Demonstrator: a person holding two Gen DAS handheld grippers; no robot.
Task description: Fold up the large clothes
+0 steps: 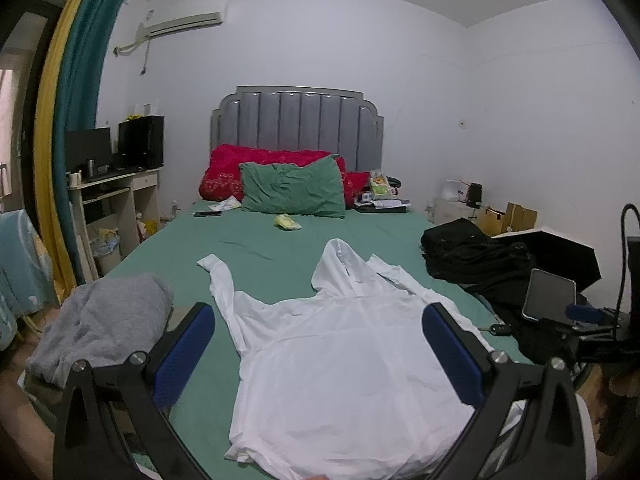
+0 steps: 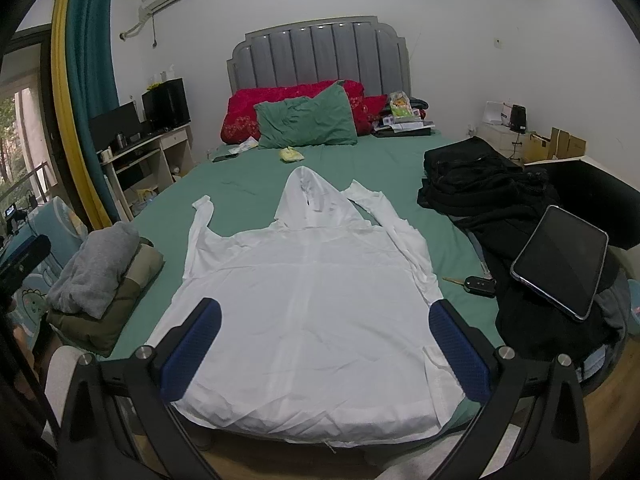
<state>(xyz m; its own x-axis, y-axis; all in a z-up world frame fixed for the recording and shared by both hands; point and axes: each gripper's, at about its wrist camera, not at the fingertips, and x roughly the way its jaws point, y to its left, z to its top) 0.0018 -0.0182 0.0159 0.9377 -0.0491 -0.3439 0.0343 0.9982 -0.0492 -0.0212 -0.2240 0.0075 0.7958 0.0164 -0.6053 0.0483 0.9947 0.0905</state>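
Your left gripper (image 1: 318,354) and your right gripper (image 2: 325,354) both hang above the foot of the bed (image 2: 256,178), each with its blue-padded fingers spread wide and holding nothing.

The white hoodie (image 2: 308,300) lies flat on the bed's green sheet, hem at the foot edge, hood pointing toward the headboard (image 2: 320,54). One sleeve runs up along its left side; the other is folded along its right side.

Taking the hoodie as the landmark:
- Left of it, at the bed's edge, a grey garment (image 2: 94,268) rests on a folded olive one (image 2: 116,300).
- Right of it, just beside the hem corner, lies a car key (image 2: 478,283); farther right a tablet (image 2: 560,262) rests tilted on a heap of black clothes (image 2: 480,184).
- Beyond the hood, a small yellow item (image 2: 291,155) lies on the sheet, then a green pillow (image 2: 306,122) leans on red pillows (image 2: 248,114) against the grey padded headboard. A phone (image 2: 225,157) lies left of the pillow; a clutter of packets and papers sits right of it.
- Far left stand a desk (image 2: 160,152) with dark monitors, and yellow and teal curtains (image 2: 84,92).
- An air conditioner (image 1: 184,18) hangs high on the white wall.
- Far right stand cardboard boxes (image 2: 556,144).
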